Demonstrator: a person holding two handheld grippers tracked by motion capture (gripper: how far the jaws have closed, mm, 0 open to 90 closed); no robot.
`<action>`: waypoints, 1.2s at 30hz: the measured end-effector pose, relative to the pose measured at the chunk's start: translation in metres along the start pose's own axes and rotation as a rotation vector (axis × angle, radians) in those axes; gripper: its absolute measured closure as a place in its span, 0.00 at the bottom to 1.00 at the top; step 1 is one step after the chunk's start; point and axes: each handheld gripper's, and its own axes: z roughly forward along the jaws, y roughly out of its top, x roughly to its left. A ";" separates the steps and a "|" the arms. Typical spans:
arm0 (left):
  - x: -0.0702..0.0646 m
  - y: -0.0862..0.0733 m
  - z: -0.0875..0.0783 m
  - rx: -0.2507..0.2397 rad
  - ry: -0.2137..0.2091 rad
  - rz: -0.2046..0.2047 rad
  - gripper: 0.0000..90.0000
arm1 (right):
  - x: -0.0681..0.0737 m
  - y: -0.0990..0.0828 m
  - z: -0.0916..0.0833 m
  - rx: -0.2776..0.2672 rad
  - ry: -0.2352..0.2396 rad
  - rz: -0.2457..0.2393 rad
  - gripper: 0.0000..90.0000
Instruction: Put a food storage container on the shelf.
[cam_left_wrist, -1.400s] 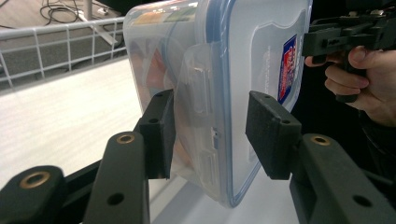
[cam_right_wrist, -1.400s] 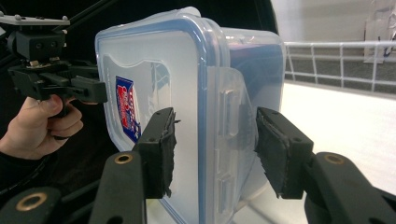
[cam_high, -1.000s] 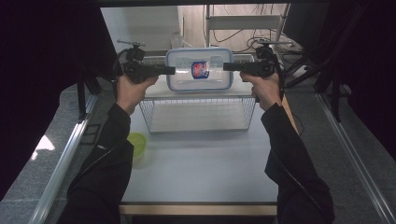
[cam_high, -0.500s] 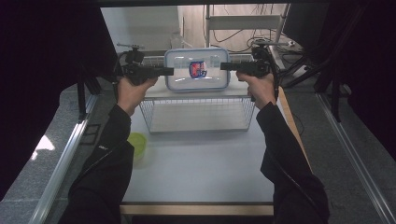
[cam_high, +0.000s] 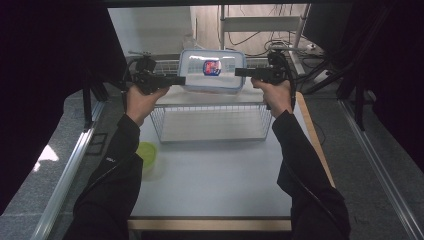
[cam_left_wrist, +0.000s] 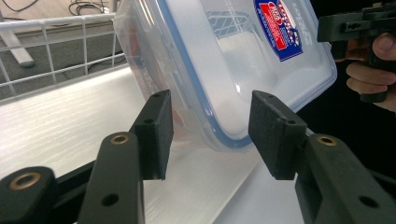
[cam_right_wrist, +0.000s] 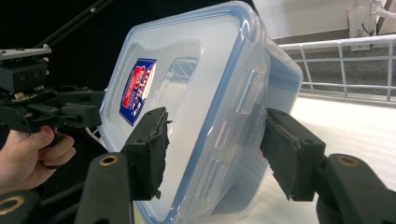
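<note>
The left gripper (cam_left_wrist: 208, 135) is reaching toward a clear plastic container (cam_left_wrist: 224, 70) with a blue-edged lid; its two black jaws are standing apart on either side of the container's lower corner, with a gap showing at each pad. The container is tilting, its red-and-blue label (cam_left_wrist: 279, 25) facing up. A white wire basket (cam_left_wrist: 56, 42) is standing behind on the pale tabletop (cam_left_wrist: 60, 126). Farther off, a hand is holding the right gripper (cam_left_wrist: 357, 25) at the container's far edge.
</note>
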 end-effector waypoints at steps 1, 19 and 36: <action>0.000 0.000 0.000 -0.003 0.000 0.001 0.56 | 0.000 0.000 0.000 0.000 -0.001 0.000 0.47; -0.025 -0.017 -0.017 -0.079 0.090 0.140 0.58 | 0.026 -0.014 -0.030 -0.084 -0.184 -0.236 0.83; -0.027 -0.028 0.020 -0.005 0.098 0.152 0.98 | 0.017 -0.044 -0.001 0.050 -0.131 -0.301 1.00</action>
